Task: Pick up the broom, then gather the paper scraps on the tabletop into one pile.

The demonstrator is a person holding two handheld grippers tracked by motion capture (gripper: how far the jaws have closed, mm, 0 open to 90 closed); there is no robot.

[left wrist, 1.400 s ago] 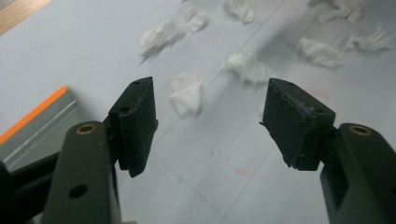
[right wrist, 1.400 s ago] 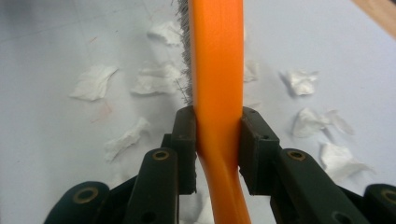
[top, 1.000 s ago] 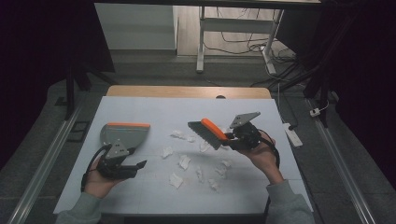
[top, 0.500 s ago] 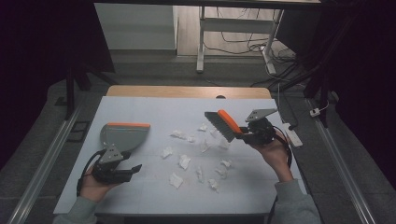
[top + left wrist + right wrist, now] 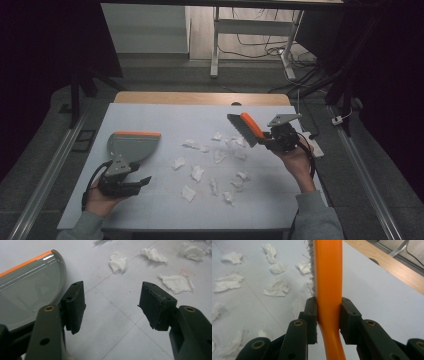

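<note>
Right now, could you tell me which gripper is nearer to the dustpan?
Left. The left gripper sits just in front of the dustpan, open beside its edge. The right gripper is across the table, shut on the brush.

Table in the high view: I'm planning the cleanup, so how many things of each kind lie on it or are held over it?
Crumpled paper scraps: about 13, a few too close together to tell apart
Brush: 1, held in the right tongs
Dustpan: 1
Total: about 15
</note>
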